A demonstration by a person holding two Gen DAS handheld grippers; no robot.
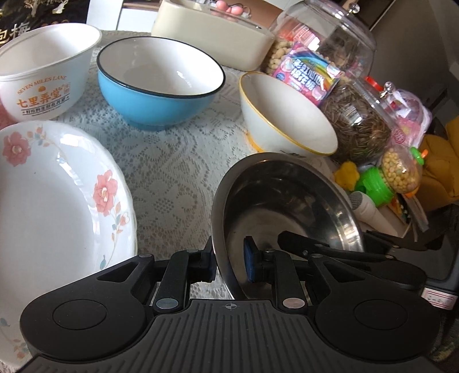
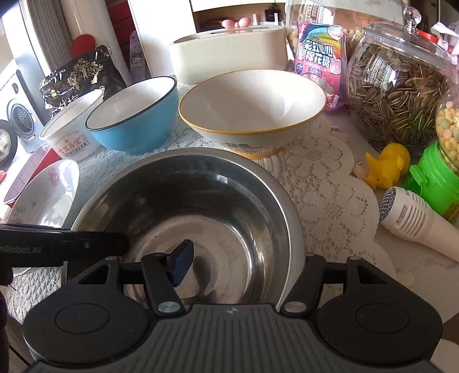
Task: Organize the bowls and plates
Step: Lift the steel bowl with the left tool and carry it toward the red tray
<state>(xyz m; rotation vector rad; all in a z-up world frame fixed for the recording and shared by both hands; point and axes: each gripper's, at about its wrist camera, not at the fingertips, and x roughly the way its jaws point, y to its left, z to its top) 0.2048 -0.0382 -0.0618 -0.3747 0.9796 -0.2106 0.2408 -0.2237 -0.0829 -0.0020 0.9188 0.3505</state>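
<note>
- Left gripper (image 1: 229,265) angled downward, jaws narrowed, blue pads astride a thin metal rim, one inside, one outside.
- Right gripper (image 2: 242,265) angled downward, jaws partly spread, left pad inside, right finger outside.

A white lace tablecloth (image 2: 324,183) covers the table. At the far left, a front-loading washing machine (image 2: 17,114) stands beside a white panel or door (image 2: 94,25). A cream rectangular container (image 2: 226,57) sits along the table's far edge, and bright daylight falls across the cloth from the right.
</note>
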